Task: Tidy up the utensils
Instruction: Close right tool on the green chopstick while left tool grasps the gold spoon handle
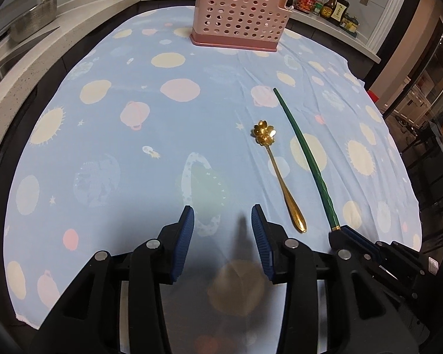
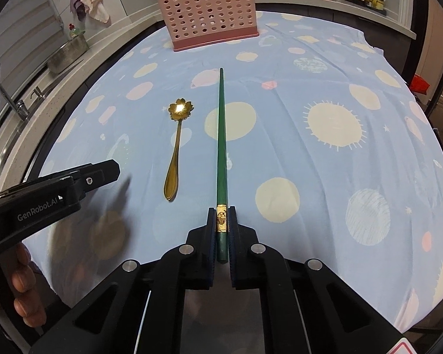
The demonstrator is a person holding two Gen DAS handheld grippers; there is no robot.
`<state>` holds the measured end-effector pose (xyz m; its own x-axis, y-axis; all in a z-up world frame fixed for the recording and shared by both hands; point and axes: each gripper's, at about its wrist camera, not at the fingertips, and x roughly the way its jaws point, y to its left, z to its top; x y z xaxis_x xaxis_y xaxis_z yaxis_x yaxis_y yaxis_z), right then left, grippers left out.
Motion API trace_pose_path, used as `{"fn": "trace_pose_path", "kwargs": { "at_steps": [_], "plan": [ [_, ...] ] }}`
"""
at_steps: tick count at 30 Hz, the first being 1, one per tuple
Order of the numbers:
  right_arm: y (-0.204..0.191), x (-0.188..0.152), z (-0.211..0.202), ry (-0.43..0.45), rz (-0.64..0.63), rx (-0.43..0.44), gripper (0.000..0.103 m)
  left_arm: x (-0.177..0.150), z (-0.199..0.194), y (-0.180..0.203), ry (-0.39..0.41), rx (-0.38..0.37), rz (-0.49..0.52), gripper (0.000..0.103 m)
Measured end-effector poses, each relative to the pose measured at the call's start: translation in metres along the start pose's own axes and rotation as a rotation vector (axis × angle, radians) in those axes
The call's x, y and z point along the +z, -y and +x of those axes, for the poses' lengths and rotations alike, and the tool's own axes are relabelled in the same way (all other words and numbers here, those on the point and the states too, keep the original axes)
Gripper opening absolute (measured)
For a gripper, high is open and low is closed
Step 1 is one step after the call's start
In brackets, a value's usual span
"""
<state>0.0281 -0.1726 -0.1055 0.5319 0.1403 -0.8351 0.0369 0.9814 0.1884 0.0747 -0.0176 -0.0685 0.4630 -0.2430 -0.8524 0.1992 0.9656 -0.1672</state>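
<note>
"GenRobot.AI" marks the released left hand-held gripper [image 2: 115,168], while the right hand-held gripper [image 2: 221,215] clamps a green chopstick [image 2: 221,135] pointing toward twelve o'clock.

Dim indoor light with a bluish cast. Glare glints on the spoon [image 2: 181,108] bowl. Soft blurred shadows lie near it; fisheye bending and black vignetting ring the edges.

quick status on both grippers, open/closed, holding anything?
Left gripper: open, holding nothing, above the tablecloth.
Right gripper: jaws closed on the green chopstick at its gold-banded end.
</note>
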Motion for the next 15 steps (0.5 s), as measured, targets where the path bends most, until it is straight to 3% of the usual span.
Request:
{"fn": "trace_pose_path", "kwargs": {
  "at_steps": [4, 15],
  "plan": [
    [0.008, 0.0, 0.0, 0.004, 0.023, -0.007, 0.007, 0.0, 0.002, 0.014, -0.005, -0.019, 0.022, 0.047],
    [0.017, -0.001, -0.001, 0.008, 0.058, 0.001, 0.007, 0.0, 0.018, 0.044, -0.035, -0.054, 0.089, 0.047]
  ]
}}
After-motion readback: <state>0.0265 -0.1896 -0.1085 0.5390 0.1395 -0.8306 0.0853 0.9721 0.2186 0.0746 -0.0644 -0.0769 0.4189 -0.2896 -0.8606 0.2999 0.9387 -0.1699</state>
